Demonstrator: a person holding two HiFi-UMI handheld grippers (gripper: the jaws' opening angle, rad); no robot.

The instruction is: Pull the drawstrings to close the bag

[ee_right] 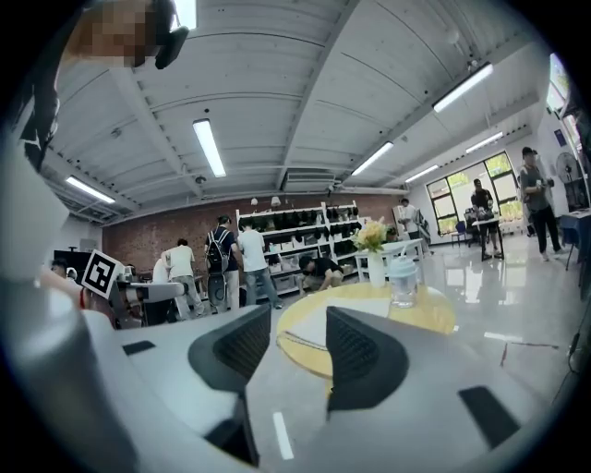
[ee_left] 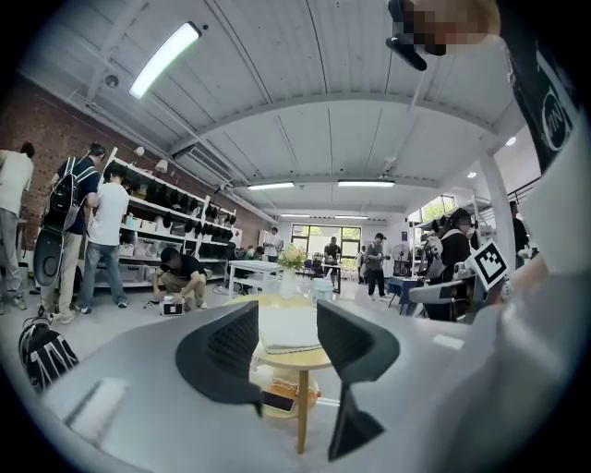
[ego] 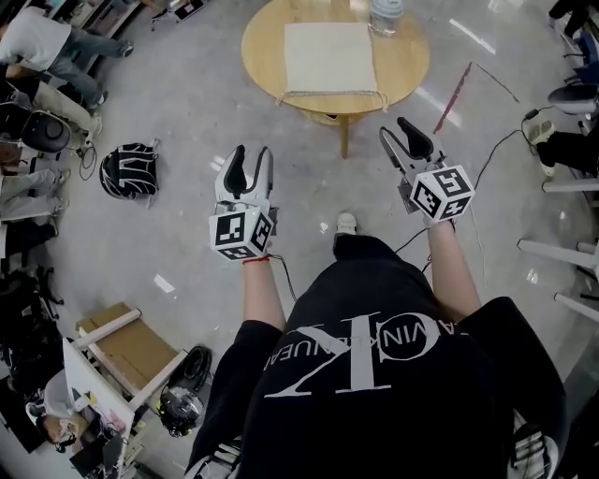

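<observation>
A flat cream drawstring bag (ego: 329,56) lies on the round wooden table (ego: 409,61), its gathered mouth with drawstrings (ego: 329,94) toward the near edge. Both grippers hover over the floor, short of the table. My left gripper (ego: 250,159) is open with nothing between its jaws; in the left gripper view (ee_left: 288,340) the bag (ee_left: 288,328) shows between them, far off. My right gripper (ego: 399,129) is also open and empty; in the right gripper view (ee_right: 300,347) the table (ee_right: 434,316) and bag (ee_right: 319,328) lie ahead.
A clear plastic bottle (ego: 386,14) stands at the table's far edge. On the floor lie a black-and-white backpack (ego: 128,170) at left, a cable (ego: 477,173) at right and a cardboard box (ego: 136,348) near left. People sit and stand around the room's edges.
</observation>
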